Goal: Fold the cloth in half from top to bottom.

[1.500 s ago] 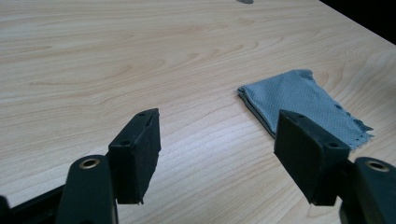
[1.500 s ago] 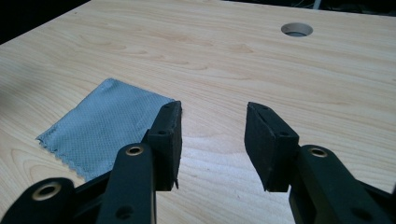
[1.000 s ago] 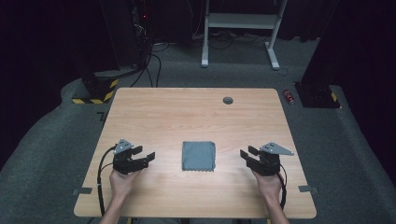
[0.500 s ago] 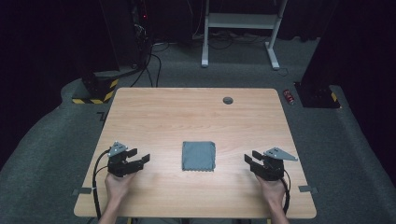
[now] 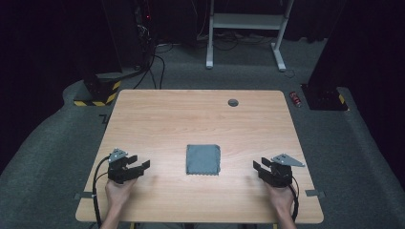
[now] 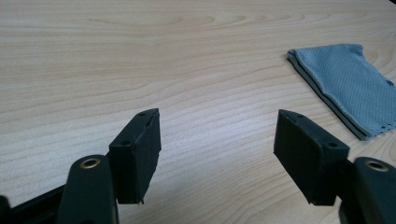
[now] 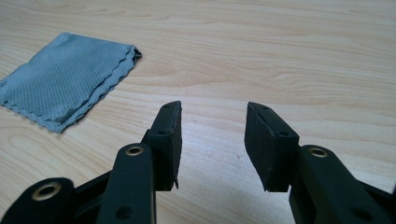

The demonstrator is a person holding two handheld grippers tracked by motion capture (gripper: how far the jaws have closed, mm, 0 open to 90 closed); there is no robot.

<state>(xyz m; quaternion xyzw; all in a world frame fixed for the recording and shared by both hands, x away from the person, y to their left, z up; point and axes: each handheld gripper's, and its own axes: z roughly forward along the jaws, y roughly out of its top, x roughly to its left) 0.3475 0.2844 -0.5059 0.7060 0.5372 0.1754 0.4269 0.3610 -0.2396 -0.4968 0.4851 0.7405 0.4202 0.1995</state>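
A folded grey cloth (image 5: pixel 203 159) lies flat on the wooden table (image 5: pixel 191 119), near its middle front. My left gripper (image 5: pixel 141 167) rests low at the front left, well to the left of the cloth, jaws open and empty. In the left gripper view the cloth (image 6: pixel 348 86) is off to the upper right of the open left gripper (image 6: pixel 217 140). My right gripper (image 5: pixel 258 168) sits at the front right, open with nothing between its jaws. The right gripper view puts the cloth (image 7: pixel 65 79) at the upper left, apart from the right gripper (image 7: pixel 212 126).
A small dark round disc (image 5: pixel 233 102) sits near the table's far edge. Beyond the table stand a white frame (image 5: pixel 243 28), cables on the floor and a yellow-black striped base (image 5: pixel 98 93). A red object (image 5: pixel 296 98) lies on the floor at the right.
Both hands have drawn back toward the table's front edge and sunk lower. The cloth has stayed where it was.
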